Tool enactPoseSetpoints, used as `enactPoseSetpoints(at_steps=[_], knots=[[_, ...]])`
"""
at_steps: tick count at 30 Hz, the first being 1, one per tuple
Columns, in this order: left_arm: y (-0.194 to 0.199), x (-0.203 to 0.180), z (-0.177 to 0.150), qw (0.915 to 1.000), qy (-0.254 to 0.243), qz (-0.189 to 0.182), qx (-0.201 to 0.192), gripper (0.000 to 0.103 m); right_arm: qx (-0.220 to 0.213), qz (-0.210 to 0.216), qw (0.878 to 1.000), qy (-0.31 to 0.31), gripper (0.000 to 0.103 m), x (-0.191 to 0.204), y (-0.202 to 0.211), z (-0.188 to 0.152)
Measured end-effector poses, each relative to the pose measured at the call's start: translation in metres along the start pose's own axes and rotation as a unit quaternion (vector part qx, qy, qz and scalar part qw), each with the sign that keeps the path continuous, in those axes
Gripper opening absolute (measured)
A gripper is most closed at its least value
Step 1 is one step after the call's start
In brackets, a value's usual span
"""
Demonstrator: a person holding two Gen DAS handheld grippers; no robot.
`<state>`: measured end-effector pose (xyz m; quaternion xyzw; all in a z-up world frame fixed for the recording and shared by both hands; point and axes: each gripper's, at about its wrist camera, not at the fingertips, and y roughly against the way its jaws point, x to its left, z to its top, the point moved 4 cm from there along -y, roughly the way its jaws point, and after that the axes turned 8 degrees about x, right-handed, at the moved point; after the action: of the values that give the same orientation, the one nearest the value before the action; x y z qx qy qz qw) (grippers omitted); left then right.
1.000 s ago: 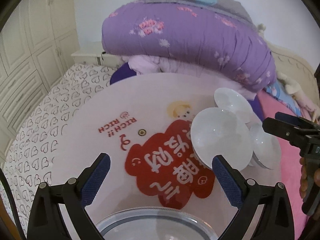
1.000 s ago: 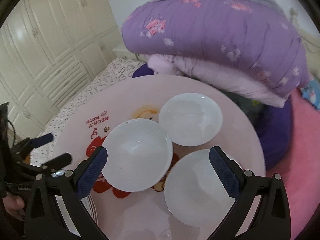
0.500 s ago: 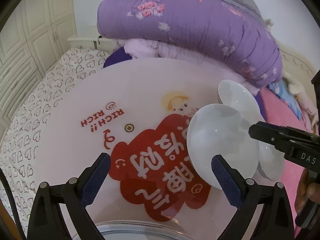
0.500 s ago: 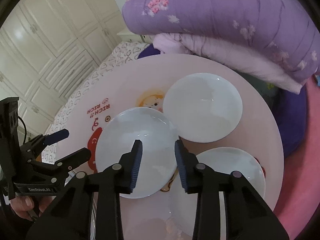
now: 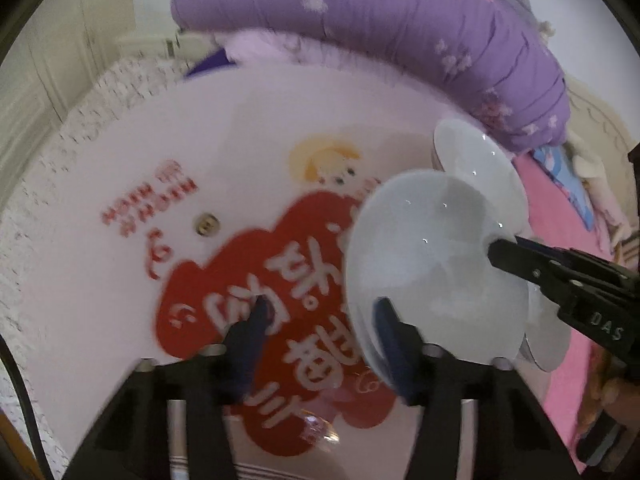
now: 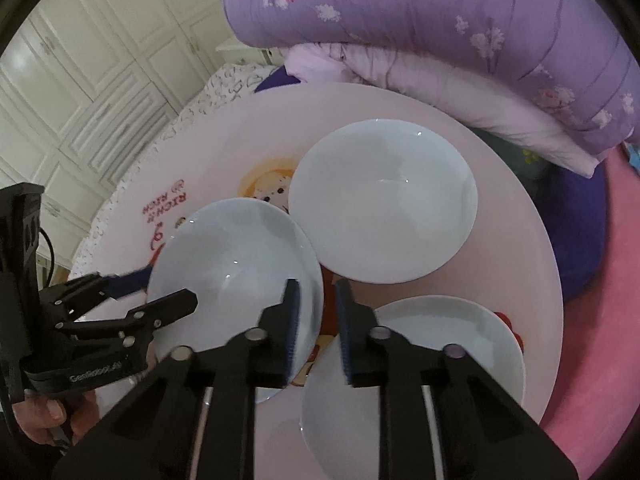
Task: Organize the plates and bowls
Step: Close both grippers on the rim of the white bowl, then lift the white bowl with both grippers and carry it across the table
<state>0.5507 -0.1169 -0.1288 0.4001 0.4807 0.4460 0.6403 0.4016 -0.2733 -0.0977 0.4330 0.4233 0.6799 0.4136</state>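
Three white dishes sit on a round pink table: a near-left bowl, a far plate and a near-right plate. My right gripper is shut on the near-left bowl's right rim. My left gripper is closing on the same bowl at its left rim, with one finger inside and one outside. The left gripper shows in the right wrist view, the right gripper in the left wrist view.
Folded purple quilts lie behind the table. White cupboards stand at the left. A heart-print sheet and pink bedding surround the table. A striped rim shows at the left wrist view's bottom edge.
My right gripper closed on the bowl's right rim. My left gripper moved right to the bowl and narrowed its jaws around the left rim. The bowl now sits tilted.
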Motion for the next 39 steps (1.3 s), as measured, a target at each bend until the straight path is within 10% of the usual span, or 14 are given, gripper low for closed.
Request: enactPoseSetpoints(at_steps=[4,39], knots=[[-0.003,-0.006,0.003,0.9994,0.001,-0.034,0.004,0.01,-0.002,0.007,1.0,-0.002,0.008,0.001,-0.006,0.0],[0.119,0.123,-0.049,0.9928,0.089,-0.007,-0.08,0.008,-0.029,0.048,0.995,0.079,0.008,0.153,-0.009,0.029]])
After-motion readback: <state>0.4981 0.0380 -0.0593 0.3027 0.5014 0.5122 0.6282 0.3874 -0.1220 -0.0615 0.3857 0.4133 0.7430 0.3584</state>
